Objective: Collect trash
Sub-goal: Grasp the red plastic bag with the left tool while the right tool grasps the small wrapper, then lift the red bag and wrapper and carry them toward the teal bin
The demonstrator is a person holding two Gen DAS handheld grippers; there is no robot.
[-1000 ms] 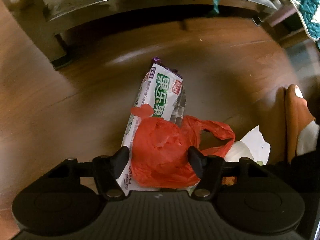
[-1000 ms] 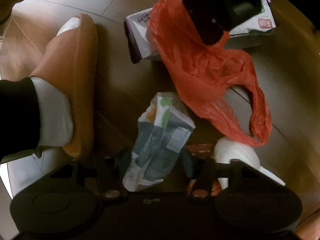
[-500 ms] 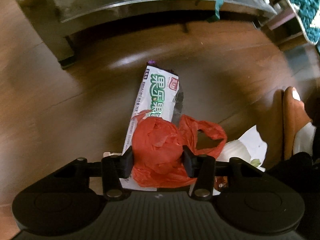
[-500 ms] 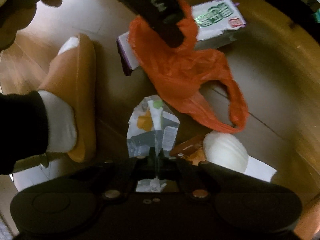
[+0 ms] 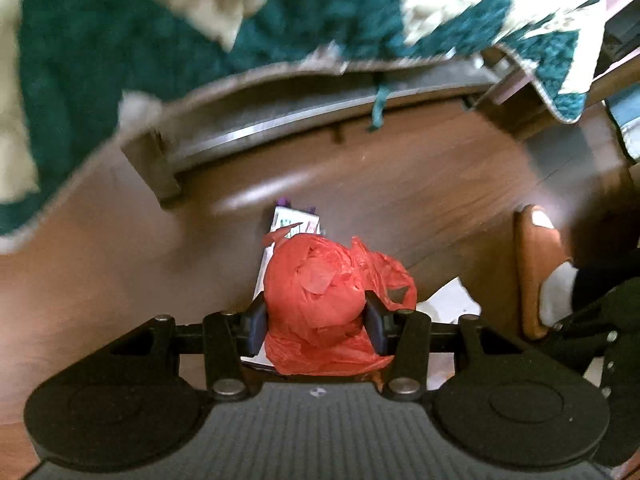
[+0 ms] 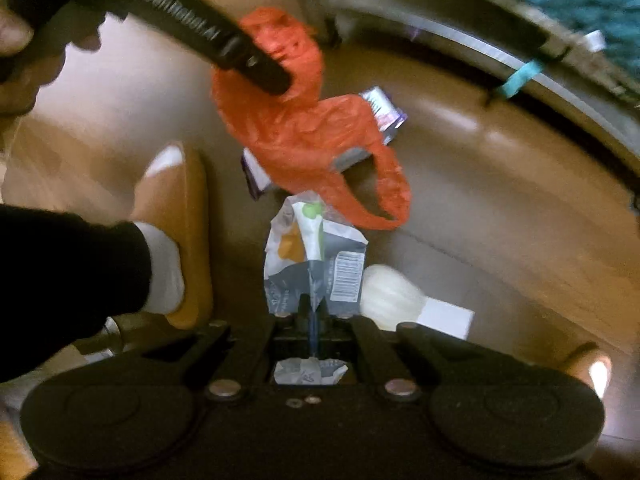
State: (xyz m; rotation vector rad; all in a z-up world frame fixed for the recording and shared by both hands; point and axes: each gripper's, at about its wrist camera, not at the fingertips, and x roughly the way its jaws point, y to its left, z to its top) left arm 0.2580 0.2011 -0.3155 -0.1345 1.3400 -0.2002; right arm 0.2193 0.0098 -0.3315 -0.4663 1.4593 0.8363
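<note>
Wood floor [image 5: 400, 184]: left gripper [image 5: 316, 320] clamps red bag [image 5: 316, 292], right gripper [image 6: 314, 316] pinches wrapper [image 6: 316, 264]; next, likely bag the wrapper.

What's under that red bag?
Under the red bag, held by the left gripper, lies a white and purple packet on the floor. Its middle is covered by the bag.

Wood floor [image 6: 500, 216]: snack box [image 6: 384, 110], tissue [image 6: 390, 296].
</note>
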